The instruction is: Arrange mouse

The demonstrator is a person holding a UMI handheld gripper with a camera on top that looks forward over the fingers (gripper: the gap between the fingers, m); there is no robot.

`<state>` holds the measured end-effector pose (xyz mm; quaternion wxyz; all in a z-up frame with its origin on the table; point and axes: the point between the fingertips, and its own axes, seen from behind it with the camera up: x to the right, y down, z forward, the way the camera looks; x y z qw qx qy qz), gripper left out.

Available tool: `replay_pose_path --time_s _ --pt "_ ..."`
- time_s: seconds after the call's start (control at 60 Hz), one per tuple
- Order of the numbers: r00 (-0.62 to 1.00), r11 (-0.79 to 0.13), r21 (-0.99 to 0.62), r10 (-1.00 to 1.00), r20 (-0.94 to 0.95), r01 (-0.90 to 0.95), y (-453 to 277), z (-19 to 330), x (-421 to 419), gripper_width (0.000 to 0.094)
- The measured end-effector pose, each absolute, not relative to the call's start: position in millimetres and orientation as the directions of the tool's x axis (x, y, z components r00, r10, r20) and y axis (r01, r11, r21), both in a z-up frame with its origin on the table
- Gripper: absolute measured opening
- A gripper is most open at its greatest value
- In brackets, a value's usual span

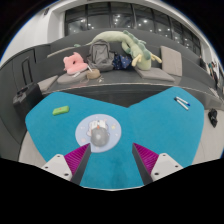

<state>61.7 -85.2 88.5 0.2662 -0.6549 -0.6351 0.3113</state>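
Note:
A grey computer mouse [98, 130] sits on a round white mouse pad [97, 131] on a teal table mat [150, 125]. My gripper [112, 160] is open and empty, with its fingers spread wide. The pink pads [78, 158] show on the inner faces. The mouse lies just ahead of the fingers, nearer the left one, and nothing is between them.
A small green piece [61, 110] lies on the mat to the left, a blue pen-like item [182, 101] to the right. Beyond the desk edge, a grey sofa [60, 62] holds plush toys, one pink [74, 63] and one green [133, 45].

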Motion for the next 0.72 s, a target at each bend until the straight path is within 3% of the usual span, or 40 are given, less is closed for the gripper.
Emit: replay_pose_path --time_s 0.317,0.717 --pt "0.099 -0.079 -0.7 0.995 -0.011 0.71 -9 91 216 0.0863" --pt "0.093 -0.039 -0.716 0.995 0.035 0.697 23 94 258 0.0854"
